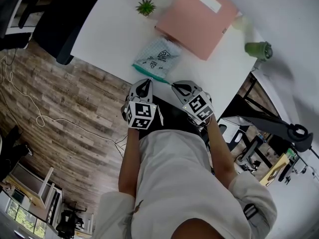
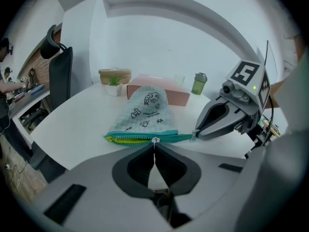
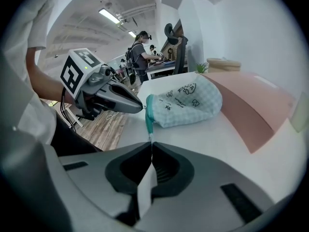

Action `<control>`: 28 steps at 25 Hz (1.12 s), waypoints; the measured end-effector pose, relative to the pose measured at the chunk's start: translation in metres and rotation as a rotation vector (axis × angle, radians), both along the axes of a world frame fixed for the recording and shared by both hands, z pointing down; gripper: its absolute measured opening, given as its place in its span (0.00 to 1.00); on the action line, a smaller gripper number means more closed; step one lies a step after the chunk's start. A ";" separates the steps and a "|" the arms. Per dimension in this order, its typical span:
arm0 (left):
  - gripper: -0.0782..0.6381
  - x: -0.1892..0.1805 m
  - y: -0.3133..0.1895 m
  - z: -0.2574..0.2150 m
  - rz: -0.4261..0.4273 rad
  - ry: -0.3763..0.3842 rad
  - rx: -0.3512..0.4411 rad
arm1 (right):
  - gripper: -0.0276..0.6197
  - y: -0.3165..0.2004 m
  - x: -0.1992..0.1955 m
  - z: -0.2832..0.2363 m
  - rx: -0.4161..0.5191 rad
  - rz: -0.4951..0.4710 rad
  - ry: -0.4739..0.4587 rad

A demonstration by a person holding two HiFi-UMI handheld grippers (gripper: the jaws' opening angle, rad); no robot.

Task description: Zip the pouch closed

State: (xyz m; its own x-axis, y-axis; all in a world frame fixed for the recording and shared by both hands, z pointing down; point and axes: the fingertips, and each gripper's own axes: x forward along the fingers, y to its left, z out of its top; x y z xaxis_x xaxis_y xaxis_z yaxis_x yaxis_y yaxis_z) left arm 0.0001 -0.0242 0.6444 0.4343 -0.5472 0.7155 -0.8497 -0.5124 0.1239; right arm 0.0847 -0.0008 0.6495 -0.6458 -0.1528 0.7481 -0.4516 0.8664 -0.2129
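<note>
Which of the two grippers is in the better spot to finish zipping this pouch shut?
Left. The left gripper is shut on the zipper pull, with the open yellow-lined stretch beside it. The right gripper pinches the closed end of the pouch, so it likely serves best as anchor.

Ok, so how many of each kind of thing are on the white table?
checked pouch: 1
pink box: 1
potted plant: 1
green lidded cup: 1
pale cup: 1
tan container: 1
Total: 6
</note>
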 end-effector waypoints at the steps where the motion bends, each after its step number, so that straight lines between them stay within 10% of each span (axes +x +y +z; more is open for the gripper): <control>1: 0.11 -0.002 -0.001 0.000 -0.005 0.001 -0.001 | 0.05 0.000 0.001 0.000 -0.001 0.005 0.001; 28: 0.11 -0.060 -0.031 0.003 -0.063 -0.038 0.006 | 0.05 -0.008 0.015 0.002 -0.005 0.075 0.033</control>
State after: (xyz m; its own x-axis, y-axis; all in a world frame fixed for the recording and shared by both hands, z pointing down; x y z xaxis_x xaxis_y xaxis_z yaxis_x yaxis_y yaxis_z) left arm -0.0600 -0.0551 0.6479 0.3715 -0.5765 0.7278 -0.8842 -0.4588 0.0879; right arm 0.0994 -0.0086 0.6510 -0.6077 -0.1958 0.7696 -0.5217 0.8291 -0.2011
